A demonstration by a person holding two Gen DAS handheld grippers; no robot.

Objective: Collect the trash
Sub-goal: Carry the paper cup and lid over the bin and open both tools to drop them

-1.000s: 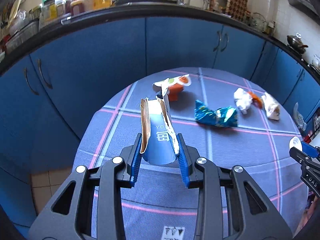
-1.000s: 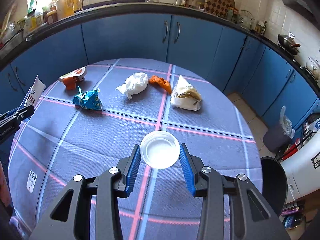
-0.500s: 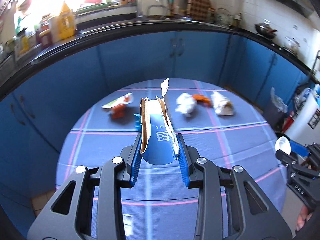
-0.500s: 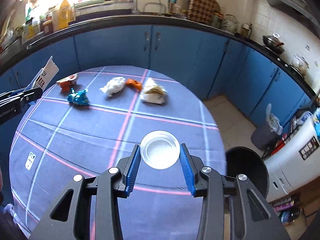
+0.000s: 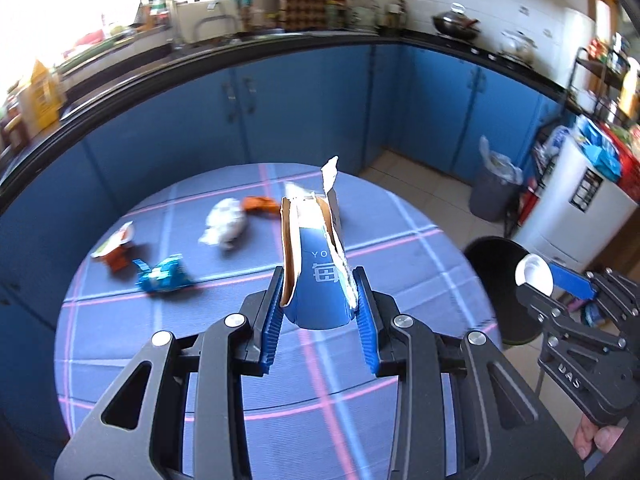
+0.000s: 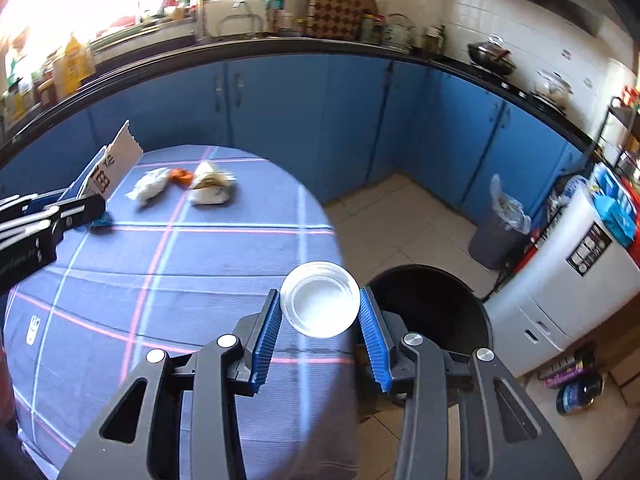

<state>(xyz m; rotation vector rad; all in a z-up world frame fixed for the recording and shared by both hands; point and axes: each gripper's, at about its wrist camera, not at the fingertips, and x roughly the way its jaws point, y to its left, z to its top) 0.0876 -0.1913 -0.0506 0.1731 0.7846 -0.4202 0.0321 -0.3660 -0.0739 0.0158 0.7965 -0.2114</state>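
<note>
My left gripper (image 5: 318, 312) is shut on a torn blue carton (image 5: 314, 268) and holds it upright above the round table (image 5: 400, 248). My right gripper (image 6: 320, 328) is shut on a white plastic lid (image 6: 319, 305), at the table's right edge beside the black bin (image 6: 432, 312). The bin also shows in the left wrist view (image 5: 492, 272), with the lid (image 5: 534, 274) over it. On the table lie a blue wrapper (image 5: 164, 278), a crumpled white tissue (image 5: 224, 226), an orange scrap (image 5: 260, 205), an orange cup with peeled lid (image 5: 116, 250) and a white paper bag (image 6: 210, 188).
Blue cabinets (image 6: 280, 112) curve behind the table under a cluttered counter. A grey lined bin (image 6: 500, 232) stands on the tiled floor at the right. A white appliance (image 6: 568, 292) stands at the far right.
Both grippers have swung to the right with their loads. The black bin has come into view close to the right gripper, and the lid now sits at the table's edge.
</note>
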